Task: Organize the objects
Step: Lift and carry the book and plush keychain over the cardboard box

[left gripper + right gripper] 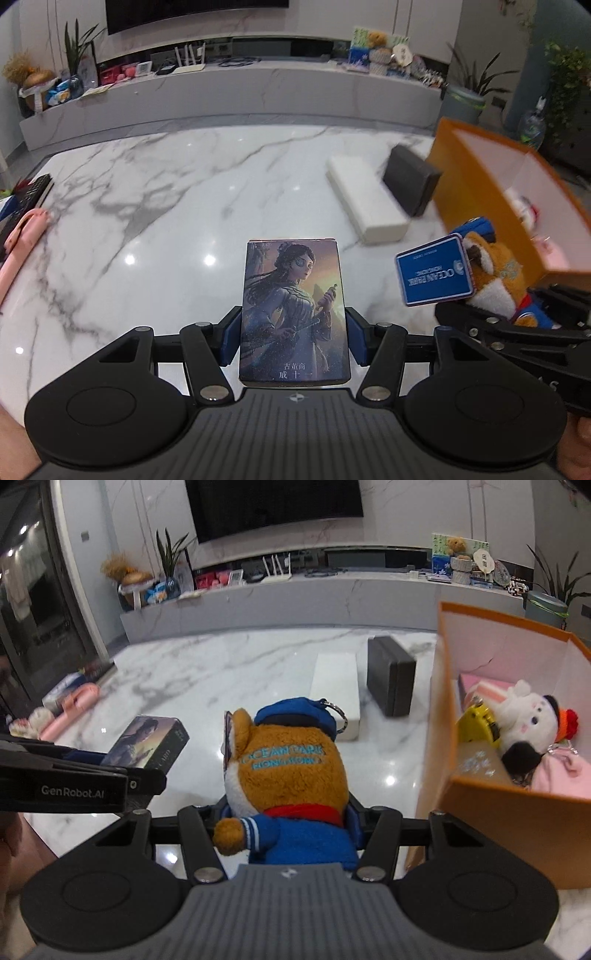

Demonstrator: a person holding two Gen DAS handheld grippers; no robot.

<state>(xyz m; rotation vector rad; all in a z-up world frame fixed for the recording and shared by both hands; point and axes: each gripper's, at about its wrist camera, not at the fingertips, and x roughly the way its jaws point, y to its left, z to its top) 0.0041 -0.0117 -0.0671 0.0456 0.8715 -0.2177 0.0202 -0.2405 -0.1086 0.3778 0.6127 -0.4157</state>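
In the left wrist view, the left gripper (293, 332) sits at the lower centre of the frame with its jaws clenched on a card box (293, 314) printed with a painted figure, the blue pads pressing its two long sides, and the box appears lifted clear of the marble table (166, 206). At the right edge the orange box (480, 177) stands open, with a white box (365, 199) and a dark grey box (410, 181) just to its left. Low on the right, the plush toy (491, 280) and its blue tag (434, 273) show in the other tool. In the right wrist view, the right gripper (288, 827) at lower centre grasps the plush toy (288, 771) by its blue-clothed body. The orange box (517, 801) fills the right side, already holding a white plush (528, 720), a yellow item and pink things. The step in hand looks like carrying both picked items toward that box. Next, each tool likely needs to travel right over the rim, then let go above free space inside, the toy first since it is nearer.
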